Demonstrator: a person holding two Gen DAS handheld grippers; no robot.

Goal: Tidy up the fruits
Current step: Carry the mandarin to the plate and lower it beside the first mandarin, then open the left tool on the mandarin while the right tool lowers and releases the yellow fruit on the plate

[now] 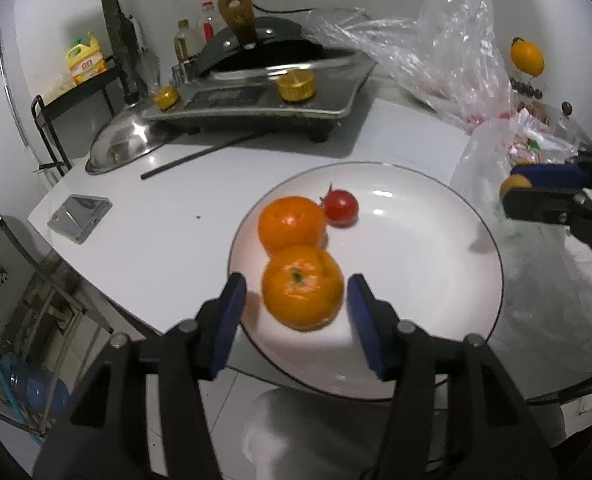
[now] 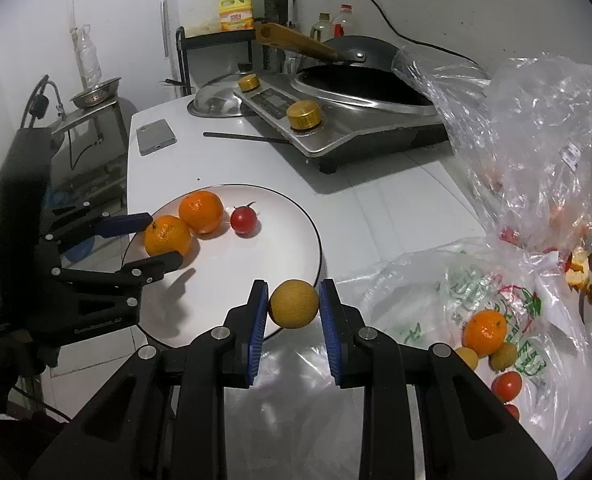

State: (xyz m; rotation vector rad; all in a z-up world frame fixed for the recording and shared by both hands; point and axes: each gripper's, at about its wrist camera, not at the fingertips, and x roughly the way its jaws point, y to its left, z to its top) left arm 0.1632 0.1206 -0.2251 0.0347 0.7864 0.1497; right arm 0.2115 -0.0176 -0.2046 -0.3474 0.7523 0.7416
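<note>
A white plate [image 1: 436,280] with a thin dark rim sits at the near edge of a white table [image 1: 144,240], and on it lie two oranges and a small red tomato [image 1: 340,208]. The far orange [image 1: 292,224] touches the tomato on one side and the near orange [image 1: 302,286] on the other. The left gripper [image 1: 296,304] reaches over the plate's near rim with its blue pads set either side of the near orange — jaws apart, a sliver of plate showing between each pad and the fruit, so nothing is clamped; the orange rests on the plate. In the right wrist view the same gripper [image 2: 158,240] comes in from the left, one finger above that orange [image 2: 167,236] and one below it. The right gripper [image 2: 294,308] has its jaws pressed tight on a small round yellow-brown fruit [image 2: 294,304], held above the plate's edge [image 2: 312,236] nearest the bags. To the right, a printed plastic bag [image 2: 496,300] lies open on the table with more fruit on it — another orange [image 2: 486,330], a couple of small yellowish fruits and a red tomato [image 2: 507,385]. A crumpled clear bag [image 2: 536,128] rises behind it. At the back stand a steel stove [image 2: 336,128] with brass knobs and a dark wok [image 2: 360,80], a metal lid [image 2: 216,102], a dark stick [image 2: 244,137] and a phone [image 2: 156,136].
</note>
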